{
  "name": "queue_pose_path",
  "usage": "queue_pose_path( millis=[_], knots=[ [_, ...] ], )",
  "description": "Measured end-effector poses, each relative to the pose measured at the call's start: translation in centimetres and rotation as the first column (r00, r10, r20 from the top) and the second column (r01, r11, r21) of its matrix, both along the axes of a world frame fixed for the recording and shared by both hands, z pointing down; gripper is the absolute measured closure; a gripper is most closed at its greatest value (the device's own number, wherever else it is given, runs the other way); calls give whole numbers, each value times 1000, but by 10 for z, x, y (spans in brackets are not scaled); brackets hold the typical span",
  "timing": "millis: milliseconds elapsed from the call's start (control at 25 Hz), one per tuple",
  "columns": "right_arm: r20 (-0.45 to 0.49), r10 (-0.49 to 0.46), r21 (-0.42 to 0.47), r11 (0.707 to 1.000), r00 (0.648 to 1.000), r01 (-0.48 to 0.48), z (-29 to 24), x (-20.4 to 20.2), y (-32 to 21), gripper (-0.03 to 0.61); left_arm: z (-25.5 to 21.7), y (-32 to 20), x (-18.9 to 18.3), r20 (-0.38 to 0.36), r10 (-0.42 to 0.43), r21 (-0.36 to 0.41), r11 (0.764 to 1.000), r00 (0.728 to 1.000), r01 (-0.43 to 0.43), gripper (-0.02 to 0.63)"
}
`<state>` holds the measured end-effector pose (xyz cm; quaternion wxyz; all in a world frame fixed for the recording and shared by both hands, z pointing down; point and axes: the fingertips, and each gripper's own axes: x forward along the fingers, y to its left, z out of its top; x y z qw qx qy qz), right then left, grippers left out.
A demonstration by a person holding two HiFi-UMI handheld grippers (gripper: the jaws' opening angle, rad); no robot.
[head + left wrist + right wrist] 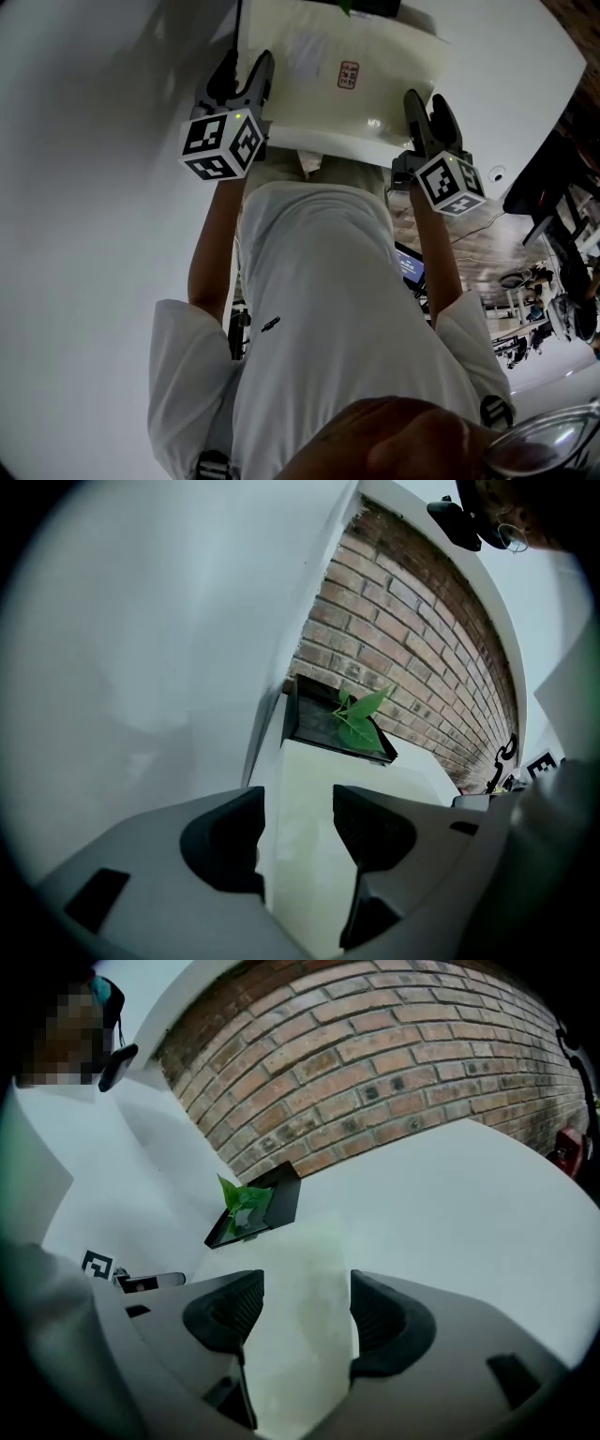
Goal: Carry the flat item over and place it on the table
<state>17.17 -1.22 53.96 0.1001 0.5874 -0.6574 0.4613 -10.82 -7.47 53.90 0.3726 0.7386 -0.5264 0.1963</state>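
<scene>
A flat cream-coloured item (347,94) with a small red mark on top is held level between my two grippers, above the near part of the white table (511,80). My left gripper (251,75) is shut on its left edge and my right gripper (420,111) on its right edge. In the left gripper view the flat item (314,799) fills the gap between the jaws of the left gripper (298,808). The right gripper view shows the same item (305,1279) clamped in the right gripper (307,1302).
A black planter with green leaves (345,722) (251,1206) stands at the table's far side, against a brick wall (375,1063). A white wall (141,649) runs along the left. Dark chairs and equipment (553,206) stand off to the right.
</scene>
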Motion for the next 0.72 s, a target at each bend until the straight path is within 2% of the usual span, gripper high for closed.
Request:
queue_pose_path(
  millis=[440, 640, 720],
  knots=[
    [-62, -97, 94, 990, 993, 103, -50, -22, -2, 288, -49, 12, 15, -17, 32, 51, 998, 999, -31, 377],
    [-39, -136, 103, 985, 990, 139, -72, -37, 3, 290, -74, 21, 20, -40, 38, 62, 997, 998, -36, 402],
    [-34, -135, 109, 985, 990, 138, -80, -41, 7, 315, -83, 25, 22, -47, 44, 64, 997, 998, -41, 428]
  ],
)
